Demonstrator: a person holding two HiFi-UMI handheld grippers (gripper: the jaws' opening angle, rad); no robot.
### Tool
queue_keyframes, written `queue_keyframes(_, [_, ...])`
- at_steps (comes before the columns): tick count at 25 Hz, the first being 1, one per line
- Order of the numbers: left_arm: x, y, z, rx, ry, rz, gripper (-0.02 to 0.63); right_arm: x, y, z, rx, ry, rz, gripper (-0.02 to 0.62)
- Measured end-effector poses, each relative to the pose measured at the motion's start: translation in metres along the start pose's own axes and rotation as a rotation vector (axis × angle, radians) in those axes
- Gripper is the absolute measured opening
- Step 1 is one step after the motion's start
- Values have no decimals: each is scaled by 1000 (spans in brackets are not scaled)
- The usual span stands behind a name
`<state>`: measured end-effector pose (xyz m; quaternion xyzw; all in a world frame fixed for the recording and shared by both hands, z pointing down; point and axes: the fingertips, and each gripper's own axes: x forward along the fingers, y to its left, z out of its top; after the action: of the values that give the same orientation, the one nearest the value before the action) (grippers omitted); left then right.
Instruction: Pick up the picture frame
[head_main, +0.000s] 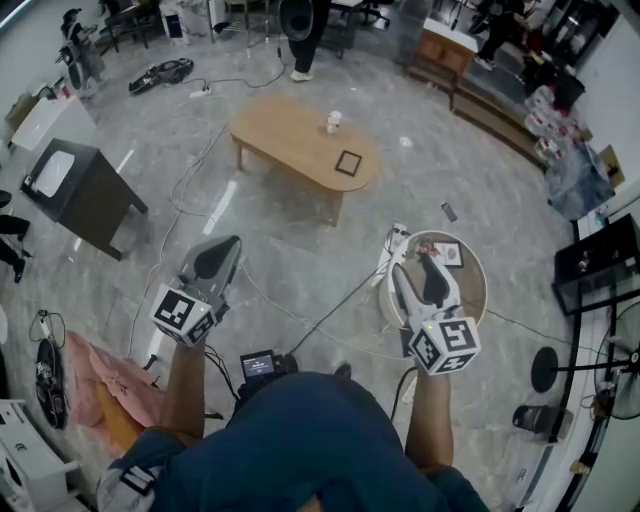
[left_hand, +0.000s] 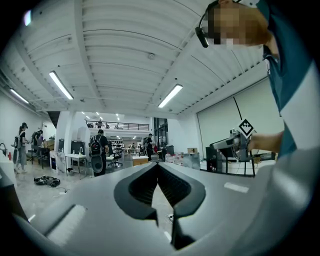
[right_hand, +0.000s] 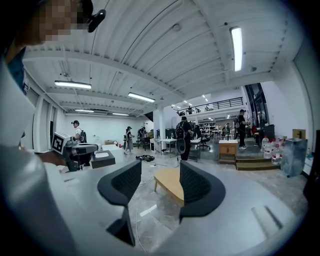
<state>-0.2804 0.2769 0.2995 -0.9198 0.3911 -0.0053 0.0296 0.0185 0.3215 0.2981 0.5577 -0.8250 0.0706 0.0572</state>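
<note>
A small dark picture frame (head_main: 348, 162) lies flat near the right end of the oval wooden table (head_main: 290, 135), well ahead of both grippers. A white cup (head_main: 333, 122) stands behind it. My left gripper (head_main: 228, 244) is held out over the floor, left of the table's near end, with its jaws shut and empty (left_hand: 158, 165). My right gripper (head_main: 413, 262) hovers over a round side table (head_main: 475, 290), jaws wide open with nothing between them (right_hand: 160, 181). The wooden table (right_hand: 170, 183) shows through that gap, far off. A second small frame (head_main: 447, 253) lies on the round table.
A dark cabinet (head_main: 85, 190) stands on the left. Cables (head_main: 330, 310) trail over the marble floor between me and the table. A pink cloth (head_main: 110, 380) lies at lower left. A person (head_main: 305, 30) stands beyond the table, and shelves and a black stand (head_main: 600, 270) line the right.
</note>
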Motion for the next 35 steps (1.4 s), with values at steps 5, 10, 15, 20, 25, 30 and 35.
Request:
queue_keyframes(5, [1,8,-5,-7,1,-3,0,8,3,-1,2,4,-5,227])
queue_keyframes(10, [2,20,-11,-15,10,-6,0,15,8,2,22,-16,-1,225])
queue_keyframes(15, [1,31,-17,-22,3,-16,0,22,14,3,40,-26,-9,225])
queue_keyframes(20, [-1,44,-19,-30,-12,-22,0,26,22,9,36,-23,-19,225])
queue_keyframes(25, [3,47,-24,-47,-19,-24,0,30,19,10,28,-6,-25,225])
queue_keyframes(30, [14,52,-29,-48,-6,-6,0,45,8,6,48,-11,-2,225])
queue_keyframes(35, [36,58,-33,-40,27,34,0,73,-18,4,84,-20,49,225])
